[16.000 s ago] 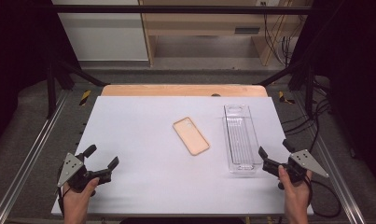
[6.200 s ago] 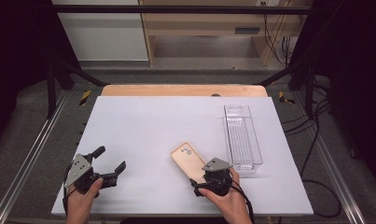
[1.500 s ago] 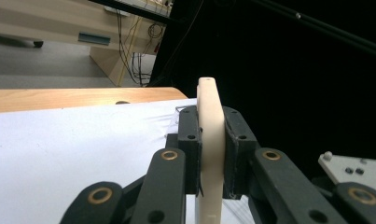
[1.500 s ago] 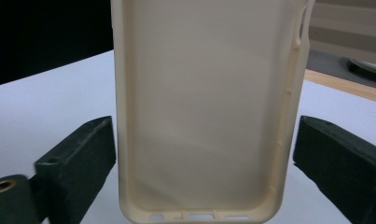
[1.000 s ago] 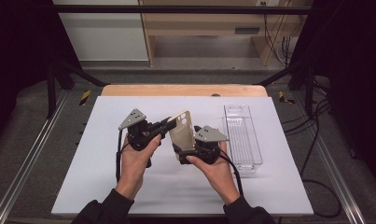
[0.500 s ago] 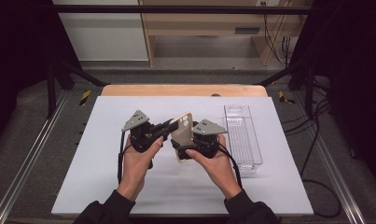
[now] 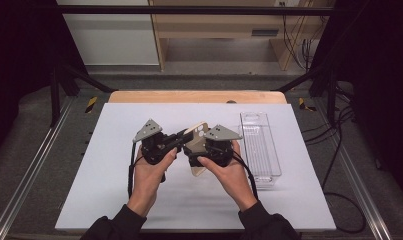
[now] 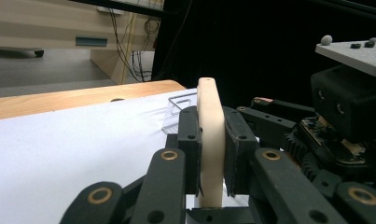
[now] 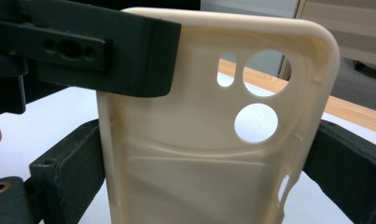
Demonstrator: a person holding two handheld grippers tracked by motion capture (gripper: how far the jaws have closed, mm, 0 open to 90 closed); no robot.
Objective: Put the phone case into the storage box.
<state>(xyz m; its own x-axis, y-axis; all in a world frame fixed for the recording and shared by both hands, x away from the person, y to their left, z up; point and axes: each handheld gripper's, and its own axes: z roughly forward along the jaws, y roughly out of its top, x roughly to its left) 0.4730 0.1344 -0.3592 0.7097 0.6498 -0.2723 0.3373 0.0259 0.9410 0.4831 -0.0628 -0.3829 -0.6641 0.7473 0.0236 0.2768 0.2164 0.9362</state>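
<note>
High view, left to right. The white counter (image 7: 114, 200) carries the work, and the person's two hands meet above its middle. The left claw (image 7: 175, 143) reaches in from the left and is clenched on the upper edge of the cream phone case (image 7: 196, 145); in the left gripper view its pads (image 8: 189, 149) press flat on both faces of the case (image 8: 210, 140), which is seen edge-on. The right claw (image 7: 201, 152) grips the same case across its width; in the right gripper view its black jaws bear on the two long side walls of the case (image 9: 195, 158), whose hollow inside and camera cut-outs face the lens. The case is held upright in the air, clear of the counter, between the two claws. At far right a clear plastic tray (image 7: 260, 150) lies on the counter, just beside the right hand and apart from the case.

Risks, as a judgement: the case looks thin and flexible, so opposed pulls from the two claws could bow or twist it. Loosening one grip before the other is secure could let it pivot and drop. A sideways swing might strike the tray.
</note>
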